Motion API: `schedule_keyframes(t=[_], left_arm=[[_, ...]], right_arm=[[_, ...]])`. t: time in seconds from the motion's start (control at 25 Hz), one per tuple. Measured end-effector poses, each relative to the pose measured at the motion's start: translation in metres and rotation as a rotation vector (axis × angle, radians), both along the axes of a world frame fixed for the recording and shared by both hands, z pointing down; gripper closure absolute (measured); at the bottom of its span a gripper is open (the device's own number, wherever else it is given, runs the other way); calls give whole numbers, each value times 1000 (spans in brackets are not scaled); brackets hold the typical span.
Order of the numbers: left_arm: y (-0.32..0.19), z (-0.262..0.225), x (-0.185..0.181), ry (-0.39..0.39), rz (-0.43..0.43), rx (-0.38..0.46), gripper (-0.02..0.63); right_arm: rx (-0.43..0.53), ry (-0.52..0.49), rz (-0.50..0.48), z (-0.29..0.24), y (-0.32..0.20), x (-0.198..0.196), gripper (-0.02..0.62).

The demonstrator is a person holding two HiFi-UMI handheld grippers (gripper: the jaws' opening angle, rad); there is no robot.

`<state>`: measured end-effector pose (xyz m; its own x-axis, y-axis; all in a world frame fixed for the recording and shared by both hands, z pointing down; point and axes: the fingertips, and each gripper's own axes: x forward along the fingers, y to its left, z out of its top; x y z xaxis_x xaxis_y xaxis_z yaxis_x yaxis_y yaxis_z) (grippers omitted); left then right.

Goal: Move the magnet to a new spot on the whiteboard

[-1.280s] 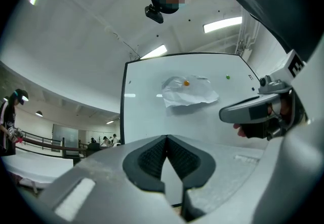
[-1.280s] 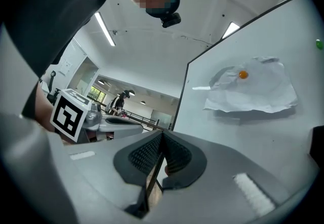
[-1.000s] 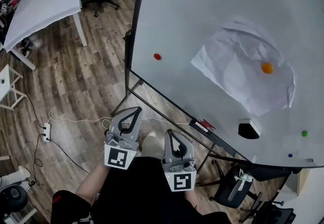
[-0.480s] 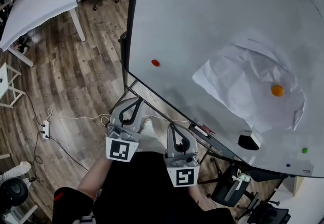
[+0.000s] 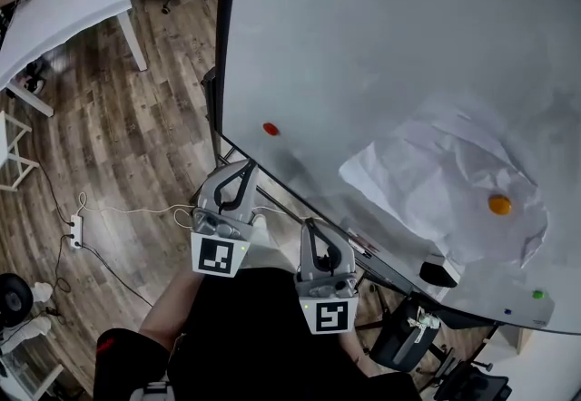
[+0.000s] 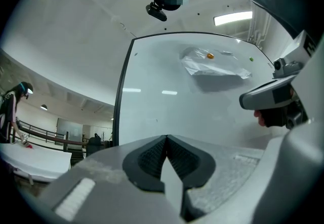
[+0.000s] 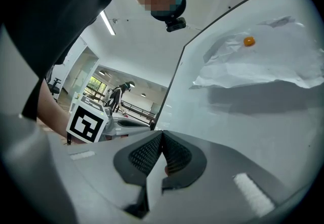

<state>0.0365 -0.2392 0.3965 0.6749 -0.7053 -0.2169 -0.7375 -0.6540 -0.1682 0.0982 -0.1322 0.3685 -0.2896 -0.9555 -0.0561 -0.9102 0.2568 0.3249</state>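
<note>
Left gripper (image 5: pixel 243 172): jaws fully closed, pads meeting, nothing between them (confirmed in the left gripper view (image 6: pixel 165 140)). It is held low in front of the person, tips towards the lower edge of the whiteboard (image 5: pixel 381 45).

Right gripper (image 5: pixel 311 230): jaws likewise closed and empty (image 7: pixel 162 135). It sits just beside the left gripper, tips below the board's bottom rail.

Red magnet (image 5: pixel 270 129): on the board face near its lower left corner, above the left gripper's tips and apart from them. It is a small round disc lying flat on the surface, so it shows no long axis and no pointing direction.

Paper (image 5: pixel 436 181): a crumpled white sheet, further right on the board.

Orange magnet (image 5: pixel 499 204): a round disc on the paper's right part, pinning it to the board; also seen in the right gripper view (image 7: pixel 248 41).

Green magnet (image 5: pixel 537 295): near the board's lower right corner, well apart from both grippers.
</note>
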Motion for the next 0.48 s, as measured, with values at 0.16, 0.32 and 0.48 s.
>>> schedule_keyframes(t=[0.16,0.32,0.48], left_arm=[[-14,7,6,-19,3,-12,599],[-23,12,14,-24,20,-25,566],[-35,16,21,-16,28,-40,528]], right_arm=[[-16,-6,-3,5,-11,3,594],[-33,5,-1,10,-15,6,594],[-43,6,15,13,-22,11,594]])
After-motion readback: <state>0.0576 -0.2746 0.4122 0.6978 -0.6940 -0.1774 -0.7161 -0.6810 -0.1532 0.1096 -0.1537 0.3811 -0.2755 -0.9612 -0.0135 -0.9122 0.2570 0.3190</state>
